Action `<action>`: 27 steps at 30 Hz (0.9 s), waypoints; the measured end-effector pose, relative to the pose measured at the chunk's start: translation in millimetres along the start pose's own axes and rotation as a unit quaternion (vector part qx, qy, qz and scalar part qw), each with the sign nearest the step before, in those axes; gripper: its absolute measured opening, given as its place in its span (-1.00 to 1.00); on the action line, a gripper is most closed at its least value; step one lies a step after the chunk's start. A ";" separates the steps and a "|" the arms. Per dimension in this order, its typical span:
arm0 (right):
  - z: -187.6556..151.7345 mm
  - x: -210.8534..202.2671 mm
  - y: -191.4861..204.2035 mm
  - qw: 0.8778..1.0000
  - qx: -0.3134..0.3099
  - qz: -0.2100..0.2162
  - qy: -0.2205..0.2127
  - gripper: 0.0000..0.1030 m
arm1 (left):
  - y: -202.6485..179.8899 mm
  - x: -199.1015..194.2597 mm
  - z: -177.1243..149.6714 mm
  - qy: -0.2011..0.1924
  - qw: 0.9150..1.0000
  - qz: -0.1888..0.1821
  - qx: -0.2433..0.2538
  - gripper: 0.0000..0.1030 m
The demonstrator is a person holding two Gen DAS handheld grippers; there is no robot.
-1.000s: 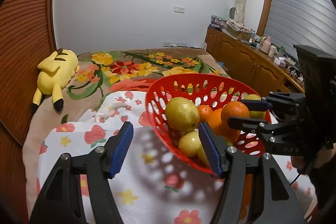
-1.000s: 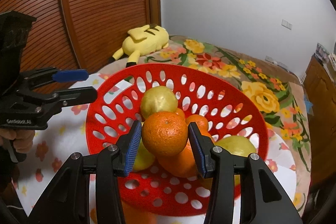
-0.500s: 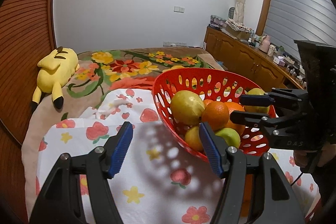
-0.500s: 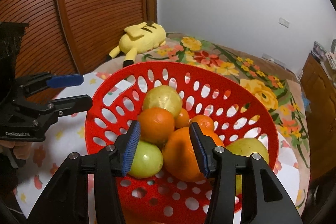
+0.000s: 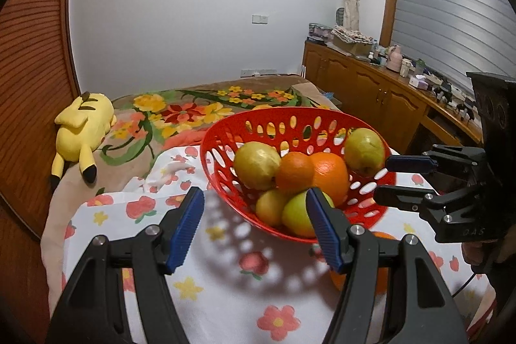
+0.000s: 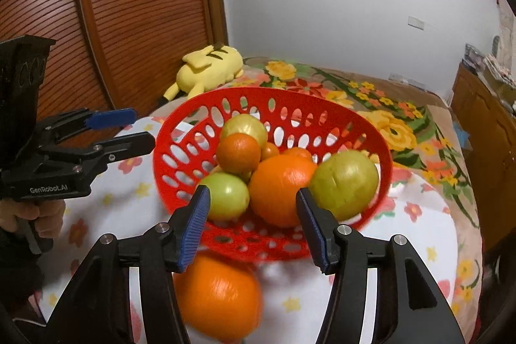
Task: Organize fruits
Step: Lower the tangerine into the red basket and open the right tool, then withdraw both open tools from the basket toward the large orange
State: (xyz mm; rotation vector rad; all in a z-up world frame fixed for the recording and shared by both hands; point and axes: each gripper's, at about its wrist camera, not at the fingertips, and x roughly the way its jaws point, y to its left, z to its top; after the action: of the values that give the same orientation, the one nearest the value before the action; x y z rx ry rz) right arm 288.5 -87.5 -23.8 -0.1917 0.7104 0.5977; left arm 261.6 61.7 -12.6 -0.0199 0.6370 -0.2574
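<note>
Right gripper (image 6: 253, 224) has released its small orange (image 6: 238, 152) into the red basket (image 6: 180, 118); jaws opening, empty. Left gripper (image 5: 254, 228) half-open, empty. One orange (image 6: 217, 295) remains outside, near.

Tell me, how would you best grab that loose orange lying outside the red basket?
Grip the loose orange across its widest middle, coming from above and the near side. It's round, and the red basket crowds its far side. The right gripper, opening and empty, sits nearest.

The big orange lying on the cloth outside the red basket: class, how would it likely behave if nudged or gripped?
The orange is round with nothing beside it, so it would probably roll on the flowered cloth. Its dimpled peel looks firm, likely giving the pads fair hold.
</note>
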 end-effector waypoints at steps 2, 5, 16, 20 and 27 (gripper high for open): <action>-6.0 -6.7 0.5 1.000 0.005 0.000 -0.004 0.14 | -5.6 -7.7 -3.3 -0.001 1.000 0.002 0.002 0.27; -15.4 -15.8 3.0 1.000 0.011 0.006 -0.010 0.20 | -11.6 -17.8 -8.7 -0.003 1.000 0.004 0.006 0.27; -46.5 -30.9 17.6 1.000 0.017 0.014 -0.011 0.41 | -30.6 -43.0 -34.4 -0.002 1.000 0.011 0.015 0.29; -56.0 -31.8 23.2 1.000 0.018 0.019 -0.010 0.45 | -32.7 -45.5 -43.9 0.003 1.000 0.011 0.011 0.29; -67.4 -22.9 24.9 1.000 0.021 0.017 0.005 0.52 | -30.1 -43.1 -66.1 0.017 1.000 0.010 -0.006 0.29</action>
State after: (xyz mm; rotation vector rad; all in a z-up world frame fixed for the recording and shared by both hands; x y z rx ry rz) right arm 223.0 -101.8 -58.3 -0.1436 0.7362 0.6144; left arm 182.3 47.0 -37.7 -0.0200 0.6728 -0.2361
